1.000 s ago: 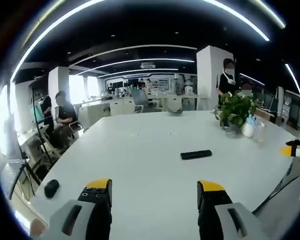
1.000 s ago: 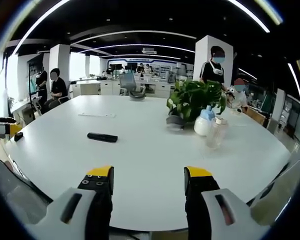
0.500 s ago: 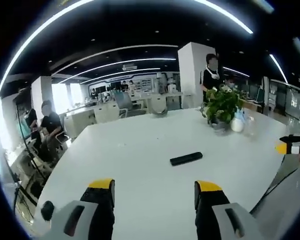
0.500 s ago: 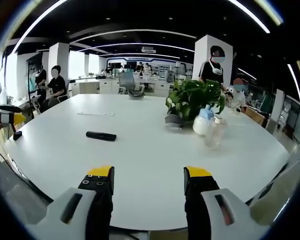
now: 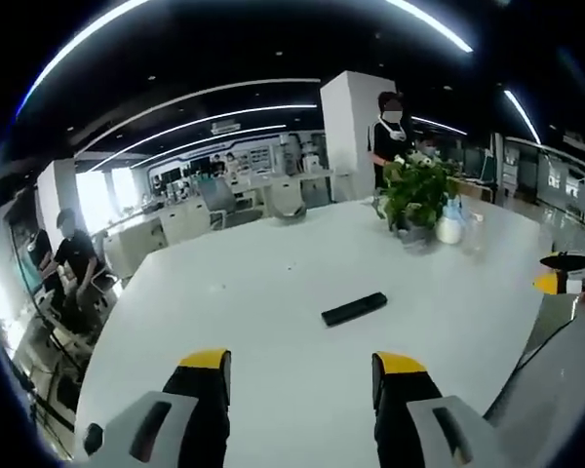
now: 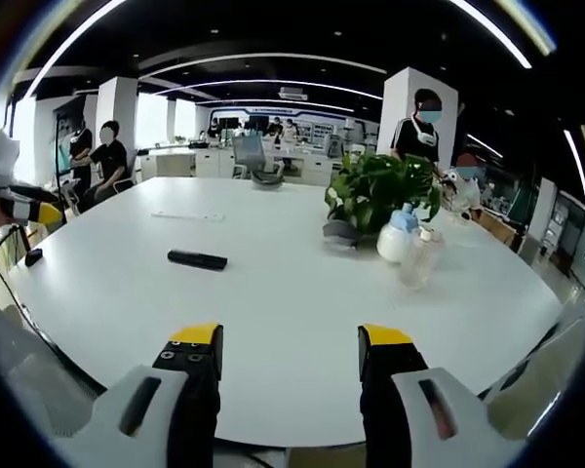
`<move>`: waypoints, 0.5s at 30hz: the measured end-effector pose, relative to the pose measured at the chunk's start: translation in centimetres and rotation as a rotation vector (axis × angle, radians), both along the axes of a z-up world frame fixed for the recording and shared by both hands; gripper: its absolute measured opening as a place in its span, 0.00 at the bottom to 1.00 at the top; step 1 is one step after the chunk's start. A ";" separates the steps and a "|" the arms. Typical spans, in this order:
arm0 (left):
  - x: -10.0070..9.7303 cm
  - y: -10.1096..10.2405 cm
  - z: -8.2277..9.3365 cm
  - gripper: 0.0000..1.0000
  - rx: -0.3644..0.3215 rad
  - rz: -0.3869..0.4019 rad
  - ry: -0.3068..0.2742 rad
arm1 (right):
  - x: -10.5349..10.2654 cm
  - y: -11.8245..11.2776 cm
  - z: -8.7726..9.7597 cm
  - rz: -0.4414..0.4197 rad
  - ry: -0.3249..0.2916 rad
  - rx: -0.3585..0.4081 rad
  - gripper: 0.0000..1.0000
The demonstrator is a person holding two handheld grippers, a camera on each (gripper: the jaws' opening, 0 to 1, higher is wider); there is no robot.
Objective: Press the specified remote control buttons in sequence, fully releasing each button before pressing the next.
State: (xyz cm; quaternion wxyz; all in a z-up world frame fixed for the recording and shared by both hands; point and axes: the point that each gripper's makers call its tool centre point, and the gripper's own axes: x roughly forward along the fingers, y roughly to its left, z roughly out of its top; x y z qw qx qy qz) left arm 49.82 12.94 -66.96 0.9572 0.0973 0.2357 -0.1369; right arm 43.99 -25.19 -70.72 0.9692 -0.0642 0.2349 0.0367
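A slim black remote control (image 5: 355,308) lies flat near the middle of the big white table (image 5: 273,292). The left gripper view has my left gripper (image 5: 302,375) standing open above the table's near part, well short of the remote, nothing between its jaws. The other gripper's yellow tip (image 5: 556,283) pokes in at that view's right edge. In the right gripper view the same remote (image 6: 197,259) lies far off to the left, and my right gripper (image 6: 289,351) is open and empty over the table's (image 6: 302,292) near edge. The left gripper's yellow tip (image 6: 29,211) enters at the left.
A potted green plant (image 6: 380,195) stands on the table with a pale spray bottle (image 6: 398,236) and a clear bottle (image 6: 421,257) beside it. A small black object (image 6: 33,257) sits by the table's left rim. People sit and stand around the office behind.
The left gripper view has swung and tilted, so the remote and plant sit more to the left in it. The right gripper view has barely shifted. Both grippers stay open.
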 end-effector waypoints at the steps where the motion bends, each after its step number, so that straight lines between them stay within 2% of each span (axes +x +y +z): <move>1: 0.1 -0.3 0.0 0.60 -0.002 -0.007 0.002 | 0.0 0.0 0.0 0.000 0.002 -0.003 0.58; 9: 1.5 -3.0 -1.2 0.60 0.013 -0.100 0.042 | 0.0 -0.2 -0.1 -0.008 0.006 -0.013 0.58; 15: 3.0 -4.5 -1.7 0.58 0.055 -0.180 0.052 | 0.0 -0.2 -0.3 -0.004 0.015 -0.024 0.57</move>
